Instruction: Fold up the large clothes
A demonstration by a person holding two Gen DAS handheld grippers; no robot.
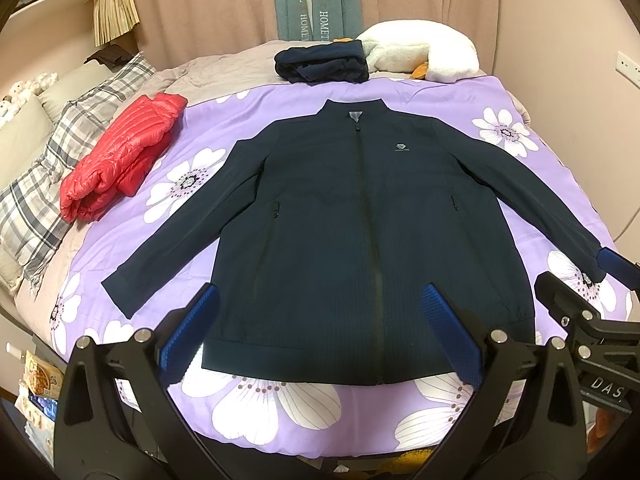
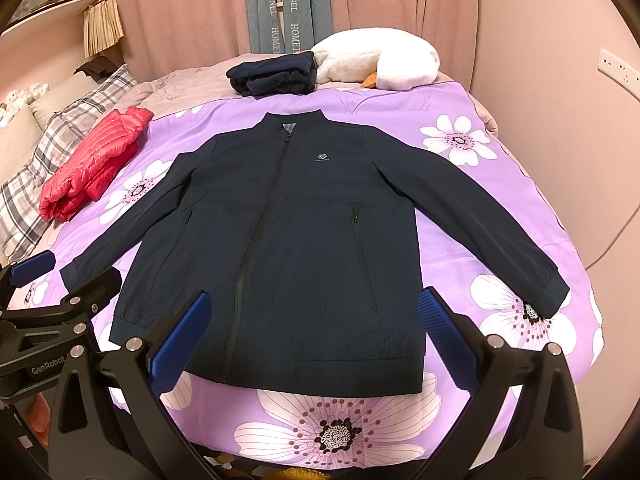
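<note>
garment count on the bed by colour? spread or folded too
Navy: 2, a jacket spread flat and zipped, and a folded bundle at the far edge of the bed
Red: 1, a folded puffer jacket beside the plaid pillow
Total: 3 garments

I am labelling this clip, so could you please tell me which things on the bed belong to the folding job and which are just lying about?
Job:
- dark navy zip-front jacket spread flat
- open left claw
- open right claw

Lying about:
- folded red quilted puffer jacket
- folded navy garment
- white plush goose
- grey plaid pillow
- purple floral quilt
</note>
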